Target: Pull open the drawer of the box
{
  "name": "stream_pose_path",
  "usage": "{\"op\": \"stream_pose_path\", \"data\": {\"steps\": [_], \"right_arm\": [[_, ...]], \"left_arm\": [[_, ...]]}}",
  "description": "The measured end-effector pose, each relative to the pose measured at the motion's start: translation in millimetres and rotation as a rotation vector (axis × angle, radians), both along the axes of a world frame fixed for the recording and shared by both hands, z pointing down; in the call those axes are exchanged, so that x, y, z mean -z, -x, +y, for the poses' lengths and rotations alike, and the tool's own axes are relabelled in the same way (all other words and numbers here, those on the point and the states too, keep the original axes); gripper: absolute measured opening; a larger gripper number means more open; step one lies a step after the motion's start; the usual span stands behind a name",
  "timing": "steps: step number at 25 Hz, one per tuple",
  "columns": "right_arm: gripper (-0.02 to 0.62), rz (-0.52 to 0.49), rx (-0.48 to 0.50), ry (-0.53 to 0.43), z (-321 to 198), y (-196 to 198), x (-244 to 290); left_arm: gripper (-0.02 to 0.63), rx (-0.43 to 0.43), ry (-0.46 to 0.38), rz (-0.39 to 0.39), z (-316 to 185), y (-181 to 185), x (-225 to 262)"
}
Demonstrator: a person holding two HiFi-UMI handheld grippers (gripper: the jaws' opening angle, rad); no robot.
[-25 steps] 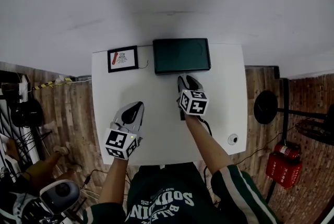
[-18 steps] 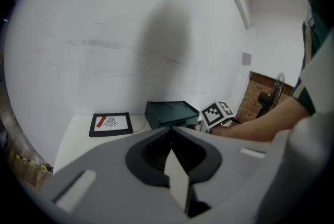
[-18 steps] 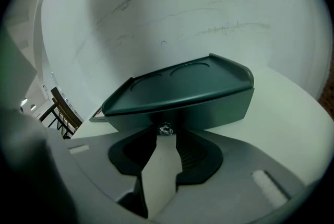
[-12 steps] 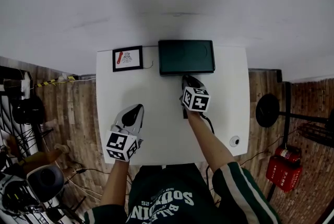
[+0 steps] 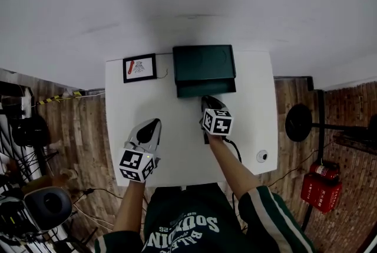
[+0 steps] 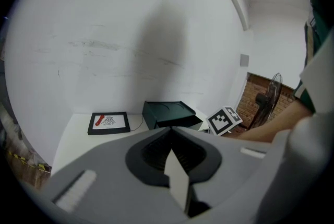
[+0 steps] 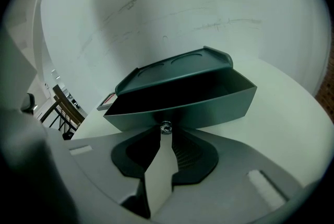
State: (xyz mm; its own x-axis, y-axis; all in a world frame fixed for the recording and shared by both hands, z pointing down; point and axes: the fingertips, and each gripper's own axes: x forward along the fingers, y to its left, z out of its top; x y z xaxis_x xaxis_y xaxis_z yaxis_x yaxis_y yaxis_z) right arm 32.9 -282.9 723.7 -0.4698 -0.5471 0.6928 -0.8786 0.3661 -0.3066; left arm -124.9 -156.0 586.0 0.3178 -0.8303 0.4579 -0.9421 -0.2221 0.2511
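**Drawer partly out, right gripper pinching its knob**

The white desk [image 5: 247,145] is carrying the dark green box [image 5: 203,63] at the middle of its far edge. The box's drawer [image 5: 206,90] is standing partly out toward the near edge, its hollow showing dark in the right gripper view. The right gripper [image 5: 210,101] is pinching narrow on the small metal knob [image 7: 166,126] at the drawer's front. The left gripper [image 5: 151,124] is hanging over the desk's left half with jaws together and empty, well apart from the box. To do this step well, the pull should probably be running straight toward the near edge and level — a lift or sideways drift could be slipping the pads off so small a knob, or dragging the unheld box along.
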Motion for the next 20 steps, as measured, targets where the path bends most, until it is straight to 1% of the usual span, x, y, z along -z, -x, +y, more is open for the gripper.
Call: {"op": "stream_pose_path", "data": {"steps": [13,20], "right_arm": [[0.071,0.034,0.022,0.027,48,-17,-9],[0.071,0.035,0.032,0.027,57,-20,-9]], "left_arm": [[0.052,-0.025,-0.016,0.004,11,-6,7],[0.052,-0.036,-0.018,0.005,14,-10,8]]}}
